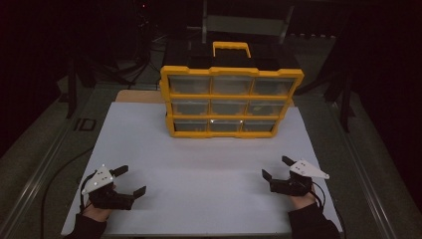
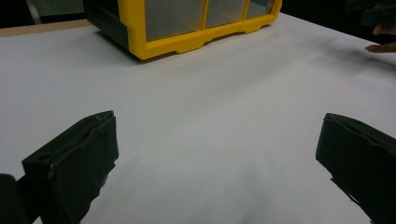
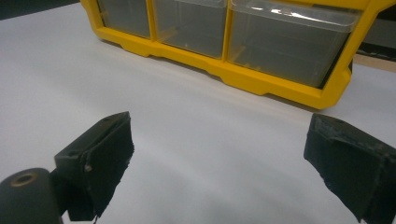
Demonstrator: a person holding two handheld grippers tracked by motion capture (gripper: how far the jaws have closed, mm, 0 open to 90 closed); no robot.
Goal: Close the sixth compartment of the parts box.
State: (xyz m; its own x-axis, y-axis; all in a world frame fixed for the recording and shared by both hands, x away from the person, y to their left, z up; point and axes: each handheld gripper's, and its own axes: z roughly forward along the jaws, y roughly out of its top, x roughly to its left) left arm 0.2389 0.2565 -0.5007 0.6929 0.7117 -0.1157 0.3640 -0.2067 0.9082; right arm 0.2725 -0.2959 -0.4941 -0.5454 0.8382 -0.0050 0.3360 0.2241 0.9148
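Yellow drawer cabinet (image 1: 231, 102) well beyond both grippers.

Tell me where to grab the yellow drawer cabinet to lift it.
Probably take the yellow drawer cabinet by its handle, coming from above: the handle arches free over the top, leaving a gap for fingers. The drawer fronts look flush, offering little to pinch.

From my console the high view came through dim, the room around the white board (image 1: 199, 164) sunk in near-black, with small glints on the middle drawers of the yellow cabinet (image 1: 231, 102). My two gripper views were brighter but soft. The near jaws were blurred, pale glare lay across the board and faint shadows sat under the cabinet.
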